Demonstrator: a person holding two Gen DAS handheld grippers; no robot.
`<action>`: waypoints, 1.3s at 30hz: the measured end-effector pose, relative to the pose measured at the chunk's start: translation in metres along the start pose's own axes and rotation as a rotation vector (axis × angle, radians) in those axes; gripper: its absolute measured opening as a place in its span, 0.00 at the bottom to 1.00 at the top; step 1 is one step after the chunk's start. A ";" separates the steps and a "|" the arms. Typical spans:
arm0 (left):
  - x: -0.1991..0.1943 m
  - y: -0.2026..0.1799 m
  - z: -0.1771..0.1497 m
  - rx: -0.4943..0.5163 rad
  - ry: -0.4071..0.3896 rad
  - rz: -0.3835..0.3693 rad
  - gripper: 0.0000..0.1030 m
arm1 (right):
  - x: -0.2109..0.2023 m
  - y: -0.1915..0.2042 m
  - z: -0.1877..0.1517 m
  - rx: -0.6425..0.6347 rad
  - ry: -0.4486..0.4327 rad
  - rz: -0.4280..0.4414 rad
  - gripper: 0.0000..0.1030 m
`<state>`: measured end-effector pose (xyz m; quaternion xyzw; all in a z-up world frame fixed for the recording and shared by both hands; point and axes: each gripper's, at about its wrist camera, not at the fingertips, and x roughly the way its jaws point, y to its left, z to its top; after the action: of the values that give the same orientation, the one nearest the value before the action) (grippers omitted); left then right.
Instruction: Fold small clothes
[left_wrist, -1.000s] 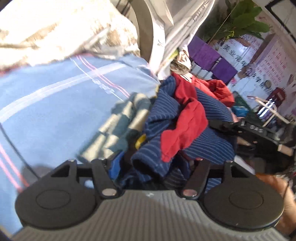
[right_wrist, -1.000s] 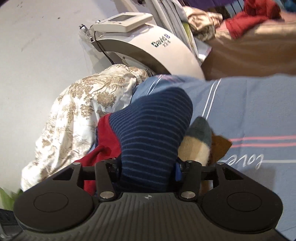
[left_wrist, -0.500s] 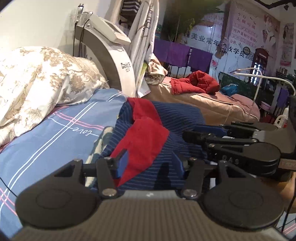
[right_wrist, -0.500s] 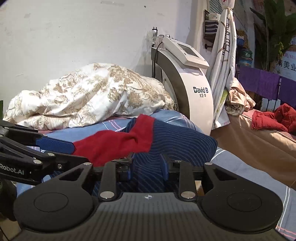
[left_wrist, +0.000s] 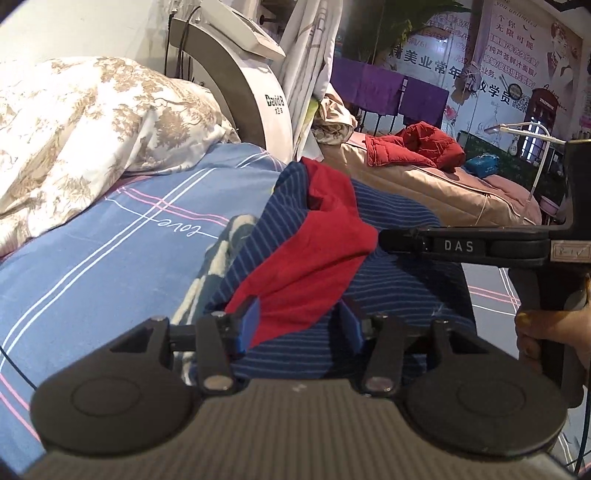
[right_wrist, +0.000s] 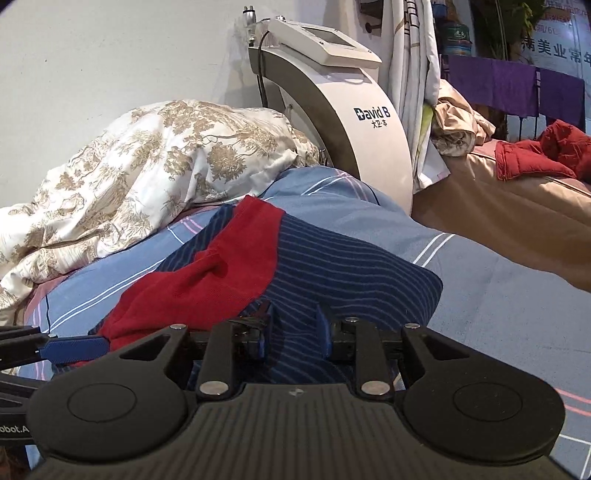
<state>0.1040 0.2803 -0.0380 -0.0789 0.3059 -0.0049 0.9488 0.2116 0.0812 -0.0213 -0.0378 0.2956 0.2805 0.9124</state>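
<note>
A navy striped garment (left_wrist: 399, 291) with a red panel (left_wrist: 314, 266) hangs stretched between my two grippers above the blue sheet (left_wrist: 92, 266). My left gripper (left_wrist: 298, 325) is shut on its near edge, red and navy cloth bunched between the blue pads. In the left wrist view my right gripper (left_wrist: 384, 240) reaches in from the right, held by a hand (left_wrist: 550, 332), and pinches the garment's other side. In the right wrist view the right gripper (right_wrist: 293, 332) is shut on the garment (right_wrist: 332, 258), and the left gripper (right_wrist: 99, 343) clamps the red panel (right_wrist: 207, 280) at far left.
A teal and cream checked cloth (left_wrist: 218, 258) lies on the sheet under the garment. A floral duvet (right_wrist: 147, 177) is heaped at the back left. A white machine (right_wrist: 343, 110) stands behind the bed. A tan bed (left_wrist: 443, 188) bears a red jacket (left_wrist: 417, 146).
Both grippers rolled from tilted to level and closed on the garment. It went from a crumpled heap on the sheet to being held up and stretched between them.
</note>
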 end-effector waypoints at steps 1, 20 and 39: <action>0.000 -0.001 0.001 -0.003 0.003 0.000 0.50 | -0.004 0.002 0.002 -0.006 -0.004 0.008 0.52; -0.094 -0.028 0.014 0.038 -0.097 0.120 1.00 | -0.134 0.026 0.003 -0.119 -0.108 -0.045 1.00; -0.142 -0.084 0.007 0.193 -0.017 0.354 1.00 | -0.165 0.060 -0.024 -0.131 -0.009 -0.129 1.00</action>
<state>-0.0048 0.2069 0.0625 0.0673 0.3048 0.1332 0.9406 0.0568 0.0456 0.0570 -0.1151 0.2695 0.2398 0.9255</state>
